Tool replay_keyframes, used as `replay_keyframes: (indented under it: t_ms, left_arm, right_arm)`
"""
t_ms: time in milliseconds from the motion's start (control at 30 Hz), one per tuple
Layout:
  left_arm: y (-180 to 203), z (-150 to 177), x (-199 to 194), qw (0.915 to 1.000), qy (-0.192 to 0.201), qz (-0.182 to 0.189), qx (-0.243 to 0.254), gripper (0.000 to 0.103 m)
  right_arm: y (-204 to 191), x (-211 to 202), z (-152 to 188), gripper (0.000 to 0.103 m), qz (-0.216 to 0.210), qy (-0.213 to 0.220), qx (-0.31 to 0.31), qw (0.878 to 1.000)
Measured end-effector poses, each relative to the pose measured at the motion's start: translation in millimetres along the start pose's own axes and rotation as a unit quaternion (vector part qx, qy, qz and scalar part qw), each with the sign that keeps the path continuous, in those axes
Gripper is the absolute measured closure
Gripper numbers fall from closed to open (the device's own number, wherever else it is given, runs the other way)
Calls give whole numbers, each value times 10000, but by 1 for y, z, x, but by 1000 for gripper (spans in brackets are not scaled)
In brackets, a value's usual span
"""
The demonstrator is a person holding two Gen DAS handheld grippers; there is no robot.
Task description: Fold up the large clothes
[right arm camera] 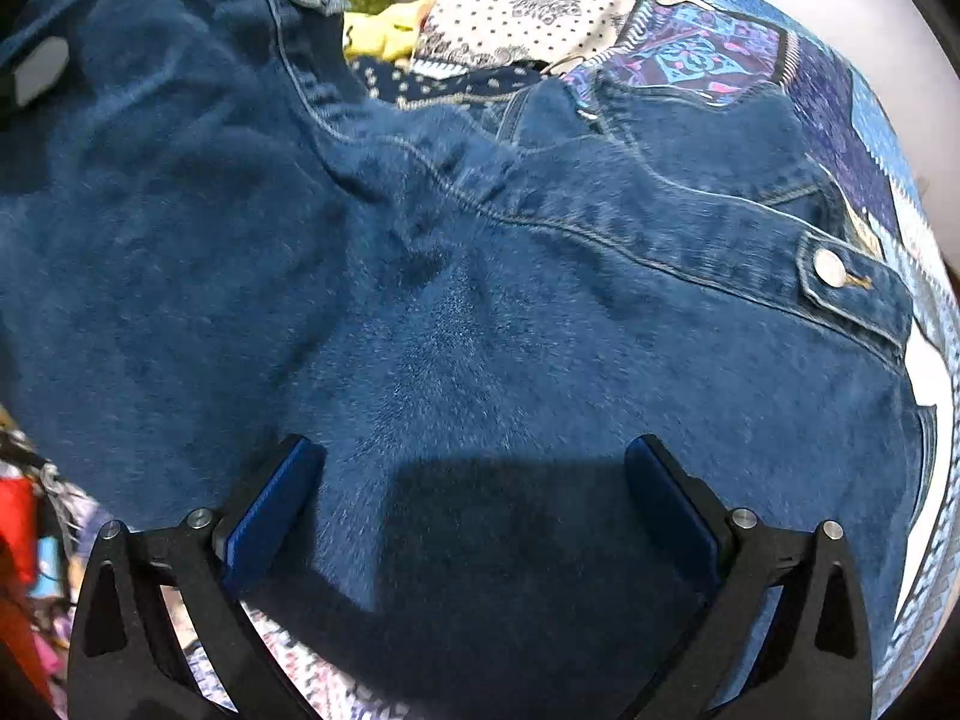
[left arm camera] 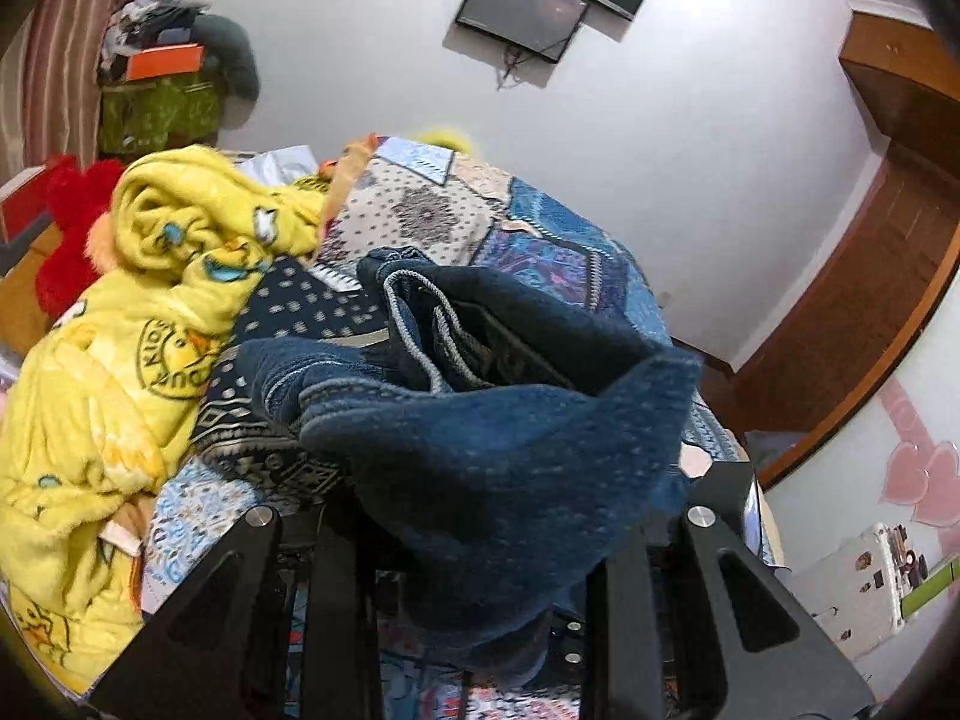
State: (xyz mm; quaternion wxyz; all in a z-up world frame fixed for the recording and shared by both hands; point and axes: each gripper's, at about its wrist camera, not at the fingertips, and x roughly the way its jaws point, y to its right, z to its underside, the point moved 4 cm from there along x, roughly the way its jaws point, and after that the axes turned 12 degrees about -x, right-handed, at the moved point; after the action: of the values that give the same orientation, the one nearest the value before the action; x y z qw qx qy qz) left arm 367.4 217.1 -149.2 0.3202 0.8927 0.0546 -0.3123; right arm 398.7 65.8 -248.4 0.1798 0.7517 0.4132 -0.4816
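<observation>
Left gripper [left arm camera: 480, 570] nearly pressed together, pinching a bunched fold of the denim jacket [left arm camera: 480, 420]; fabric drapes over and between its black fingers [left arm camera: 630, 618], lifted off the patchwork bedspread [left arm camera: 540, 222]; rest of jacket trails down onto the bed. Right gripper [right arm camera: 474, 480] spread wide, blue pads [right arm camera: 276, 510] apart, holding nothing; hovers just above the jacket's flat denim panel [right arm camera: 480, 300]; contact cannot be told. Jacket lies across bedspread [right arm camera: 840, 90]; metal button [right arm camera: 831, 267] on a tab near its right edge. Yellow fleece blanket [left arm camera: 120, 330] heaped beside the jacket, left side of bed.
</observation>
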Motion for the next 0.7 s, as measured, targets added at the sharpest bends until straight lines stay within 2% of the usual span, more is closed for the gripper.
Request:
replay_keyframes:
  t_ms: [167,267,367,433,500,567,633,700]
  left_arm:
    - [50,3,10,9992,-9,263,285,77]
    - [93,17,21,9969,-65,440,652,77]
    - [141,45,36,9916,-215,610,1117,77]
    - [167,71,51,9866,-479,751,1370,77]
    - [186,101,70,9807,-813,705,1634,77]
    - [198,135,89,9722,-1143,584,1957,77]
    - [201,169,106,9602,-1508,478,2301,77]
    - [198,195,115,9507,-1840,442,2456,77]
  right_arm:
    - [36,-53,16,0,-124,581,774,9952]
    - [63,-91,40,0,196,884,1079,9900]
    - [86,-125,71,0,602,1110,1424,9817]
    - [103,-145,94,0,733,1244,1737,9741]
    - [117,-158,115,0,777,1333,2041,9667]
    - [130,-165,136,0,885,1311,2234,9618]
    - [140,-170,153,0,1021,1224,2370,9583]
    - [149,-174,168,0,1125,1144,2511,9546]
